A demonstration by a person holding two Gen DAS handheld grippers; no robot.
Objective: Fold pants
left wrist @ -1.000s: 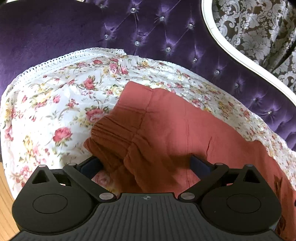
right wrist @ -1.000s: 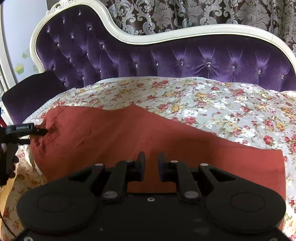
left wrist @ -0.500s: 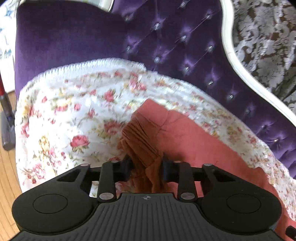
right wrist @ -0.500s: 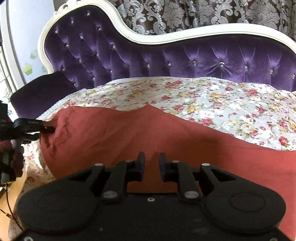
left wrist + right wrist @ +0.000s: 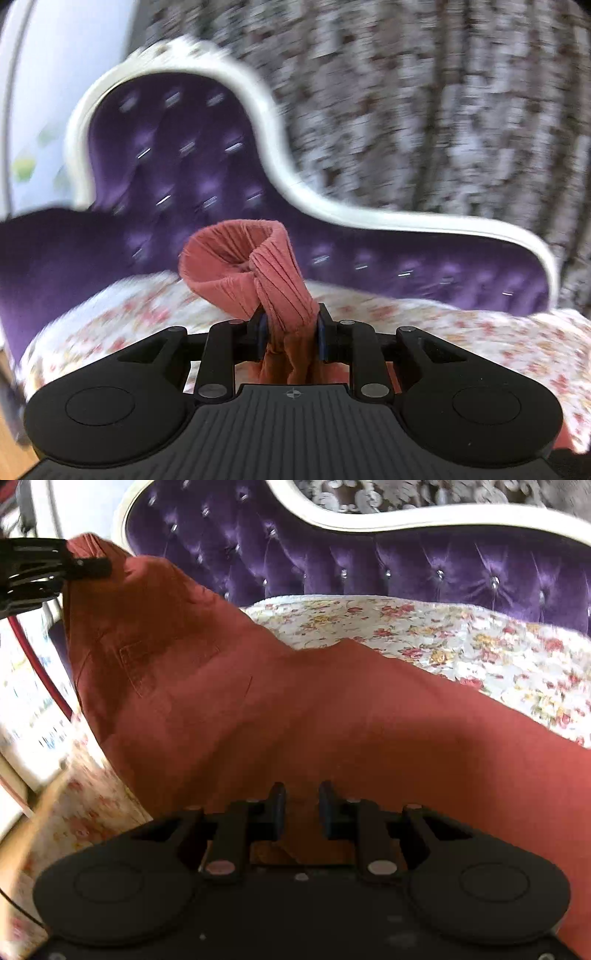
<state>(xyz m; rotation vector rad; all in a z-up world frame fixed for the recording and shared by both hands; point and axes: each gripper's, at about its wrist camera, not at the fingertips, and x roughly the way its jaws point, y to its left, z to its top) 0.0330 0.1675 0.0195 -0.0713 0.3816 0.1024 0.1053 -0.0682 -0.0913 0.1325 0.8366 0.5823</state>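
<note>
Left gripper (image 5: pixel 289 334) pinches the bunched waistband of the rust-red pants (image 5: pixel 258 709), lifted above the floral sofa cover (image 5: pixel 461 638). Right gripper (image 5: pixel 302 808) hovers over the near leg, jaws narrowly parted, its hold unclear. Best carry the waistband rightward, low and taut, toward the hems.

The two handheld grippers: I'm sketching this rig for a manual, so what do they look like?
Both the left gripper and the right gripper are matte black plastic, each with two round disc-shaped housings, linkage arms joined by silver rivets, and flat fingers. The left's fingers carry blue pads, and its ribbed deck bears a small compass-like mark. No cables or sleeves are clearly visible.
</note>
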